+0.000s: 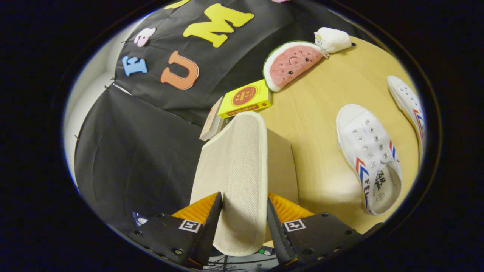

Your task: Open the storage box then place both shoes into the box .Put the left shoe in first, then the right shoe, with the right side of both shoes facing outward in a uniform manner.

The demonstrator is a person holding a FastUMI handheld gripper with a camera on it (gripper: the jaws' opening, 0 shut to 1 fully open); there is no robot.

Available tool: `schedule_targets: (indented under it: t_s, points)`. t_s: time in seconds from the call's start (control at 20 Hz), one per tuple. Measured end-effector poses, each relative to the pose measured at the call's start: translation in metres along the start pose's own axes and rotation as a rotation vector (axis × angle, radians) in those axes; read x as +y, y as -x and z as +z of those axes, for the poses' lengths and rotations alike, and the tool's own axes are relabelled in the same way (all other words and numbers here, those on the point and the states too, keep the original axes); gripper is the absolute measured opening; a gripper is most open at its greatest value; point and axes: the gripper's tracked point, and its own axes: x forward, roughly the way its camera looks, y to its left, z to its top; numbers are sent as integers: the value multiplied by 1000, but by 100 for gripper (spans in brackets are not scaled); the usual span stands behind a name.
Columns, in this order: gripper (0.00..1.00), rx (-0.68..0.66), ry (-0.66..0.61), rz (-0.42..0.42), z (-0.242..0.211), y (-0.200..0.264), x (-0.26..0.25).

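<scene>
Claw pinching the storage box lid flap, both fingers pressed on its sides, flap raised edge-on. Box sits on the counter; two white shoes, near and far, lie well apart beside it.

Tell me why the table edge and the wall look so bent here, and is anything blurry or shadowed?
Gripper view: a fisheye lens bows the table and the wall seams. The lid, held between the fingers, looks oversized and throws a soft shadow on the table beside the near shoe. The far shoe is stretched by the lens. Focus is fairly sharp, with no strong glare.
</scene>
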Motion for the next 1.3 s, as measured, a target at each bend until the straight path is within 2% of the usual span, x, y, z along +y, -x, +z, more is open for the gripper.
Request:
schedule_targets:
  t_s: [0.15, 0.5, 1.0, 1.15, 1.3]
  points:
    - [2, -18, 8, -24, 1, 6, 12]
    - [0, -64, 138, -128, 15, 22, 48]
    - [0, -208, 405, -298, 30, 28, 155]
    - [0, -226, 470, -313, 21, 20, 190]
    - [0, -230, 514, -284, 8, 7, 231]
